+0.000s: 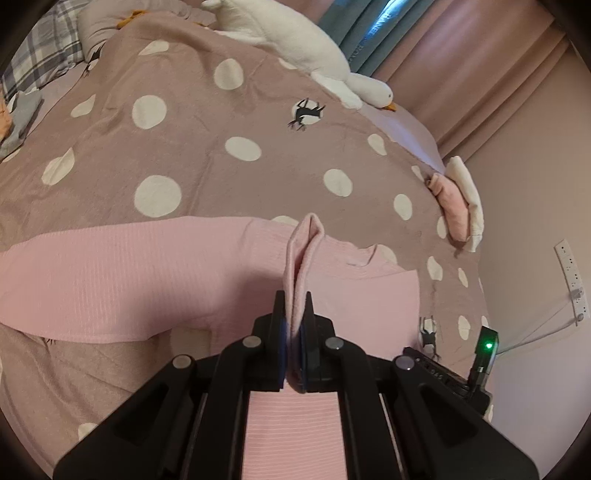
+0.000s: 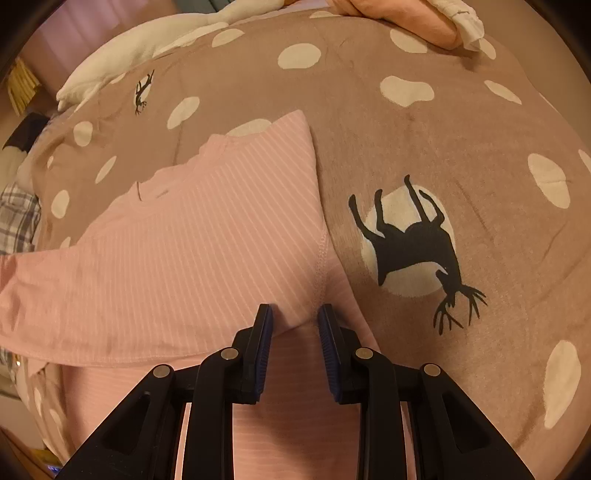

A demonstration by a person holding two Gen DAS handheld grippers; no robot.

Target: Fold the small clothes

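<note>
A pink ribbed long-sleeved top (image 1: 122, 273) lies spread on the spotted bedspread (image 1: 207, 122). My left gripper (image 1: 294, 299) is shut on a pinched fold of the top's pink cloth (image 1: 302, 254), which stands up between the fingers. In the right wrist view the same top (image 2: 192, 243) lies flat with one sleeve running to the left. My right gripper (image 2: 295, 314) is open, its jaws standing on either side of the top's side seam (image 2: 320, 266) and low over the cloth, with nothing clamped.
A white plush goose (image 1: 295, 40) lies at the far side of the bed. A stack of folded pink and white clothes (image 1: 460, 203) sits near the bed's right edge, and also shows in the right wrist view (image 2: 424, 18). A wall and a socket strip (image 1: 570, 280) are on the right.
</note>
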